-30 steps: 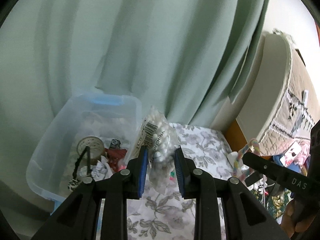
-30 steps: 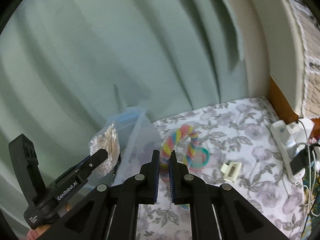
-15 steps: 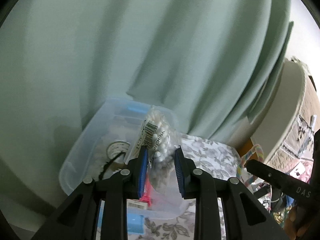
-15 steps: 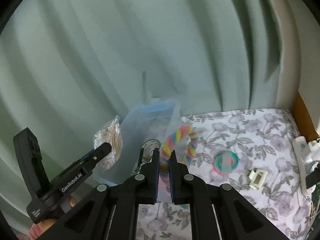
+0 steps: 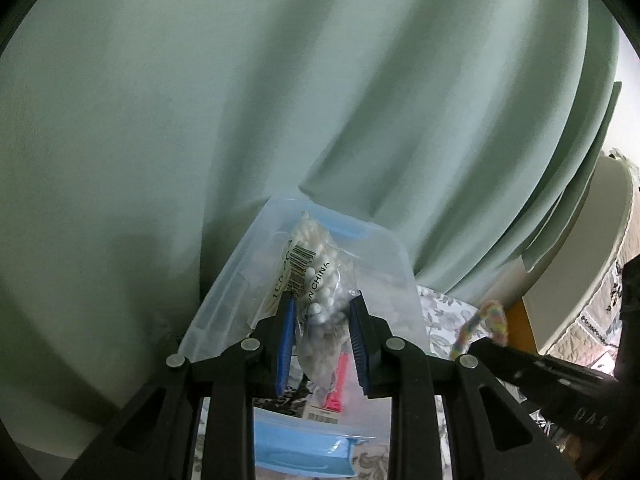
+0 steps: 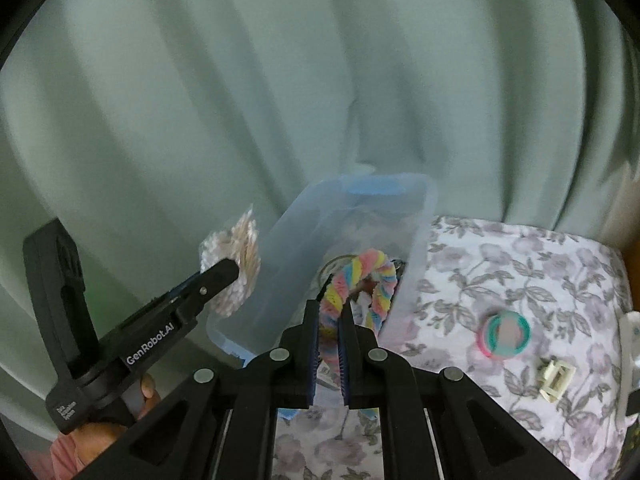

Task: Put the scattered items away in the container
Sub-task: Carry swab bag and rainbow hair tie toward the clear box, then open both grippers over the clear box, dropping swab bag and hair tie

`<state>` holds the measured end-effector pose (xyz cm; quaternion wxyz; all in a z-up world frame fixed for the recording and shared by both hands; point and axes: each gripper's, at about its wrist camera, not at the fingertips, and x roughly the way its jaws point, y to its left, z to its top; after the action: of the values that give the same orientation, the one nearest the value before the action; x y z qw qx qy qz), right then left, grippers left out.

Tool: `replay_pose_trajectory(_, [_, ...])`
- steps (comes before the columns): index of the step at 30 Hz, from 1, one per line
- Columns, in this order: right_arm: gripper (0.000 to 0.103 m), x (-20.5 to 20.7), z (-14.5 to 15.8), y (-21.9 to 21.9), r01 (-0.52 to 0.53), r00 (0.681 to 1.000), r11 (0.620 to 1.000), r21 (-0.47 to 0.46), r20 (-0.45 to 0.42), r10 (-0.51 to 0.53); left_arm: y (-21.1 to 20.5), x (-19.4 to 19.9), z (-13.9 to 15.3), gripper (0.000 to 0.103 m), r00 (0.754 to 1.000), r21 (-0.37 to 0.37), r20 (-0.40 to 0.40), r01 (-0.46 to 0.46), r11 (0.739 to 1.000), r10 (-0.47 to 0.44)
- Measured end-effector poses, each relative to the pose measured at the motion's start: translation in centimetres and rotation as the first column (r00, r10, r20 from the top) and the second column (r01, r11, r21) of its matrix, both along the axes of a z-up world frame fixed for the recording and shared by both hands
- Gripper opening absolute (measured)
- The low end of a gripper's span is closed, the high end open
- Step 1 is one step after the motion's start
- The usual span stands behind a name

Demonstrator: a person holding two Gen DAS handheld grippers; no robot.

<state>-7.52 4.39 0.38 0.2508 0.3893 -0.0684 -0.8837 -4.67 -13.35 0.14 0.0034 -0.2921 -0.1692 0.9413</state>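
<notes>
My left gripper (image 5: 322, 300) is shut on a clear bag of cotton swabs (image 5: 316, 280) and holds it above the clear plastic bin (image 5: 396, 264). In the right wrist view the left gripper (image 6: 224, 270) holds that bag (image 6: 234, 256) just left of the bin (image 6: 420, 240). My right gripper (image 6: 329, 306) is shut on a twisted rainbow pipe-cleaner loop (image 6: 364, 272), held over the bin's near right side. The loop also shows in the left wrist view (image 5: 488, 320). Inside the bin lie a pink item (image 5: 340, 376) and other things, mostly hidden.
The bin stands on a flowered cloth (image 6: 520, 280) against a green curtain (image 6: 280, 80). On the cloth lie a pink-and-teal round item (image 6: 505, 335) and a small cream clip (image 6: 555, 378). A white cushioned object (image 5: 600, 260) stands at the right.
Both grippers have moved toward the bin with their loads. The swab bag now hangs over the bin and the rainbow loop has come over its near side.
</notes>
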Motion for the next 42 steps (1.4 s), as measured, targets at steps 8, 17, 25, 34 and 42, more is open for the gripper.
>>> replay_pose_trajectory(8, [0.013,-0.5,-1.6,-2.9,-0.077,0.996,0.996,0.037,0.036,0.076,-1.3,0.0,-0.8,0.027,1.0,0.01,0.029,-0.008,1.0,0.007])
replay_pose_trajectory(17, [0.014,-1.0,-3.1,-3.3,-0.075,0.994,0.996,0.057,0.088,0.069,-1.3,0.5,-0.8,0.041,0.999,0.014,0.047,0.008,1.0,-0.008])
replay_pose_trajectory(25, [0.041,-0.7,-3.2,-2.9,-0.052,0.994,0.997,0.058,0.099,0.046,-1.2,0.7,-1.0,0.064,0.998,0.016,0.067,0.0,1.0,-0.001])
replay_pose_trajectory(34, [0.064,-0.3,-3.4,-2.0,-0.019,0.995,0.998,0.06,0.102,0.013,-0.3,1.0,-0.4,0.076,0.997,-0.003,0.074,0.008,1.0,-0.008])
replay_pose_trajectory(42, [0.082,0.2,-3.6,-0.3,0.007,0.994,0.999,0.038,0.105,-0.011,0.9,0.8,-0.3,0.077,0.996,-0.034,0.088,0.016,0.999,-0.013])
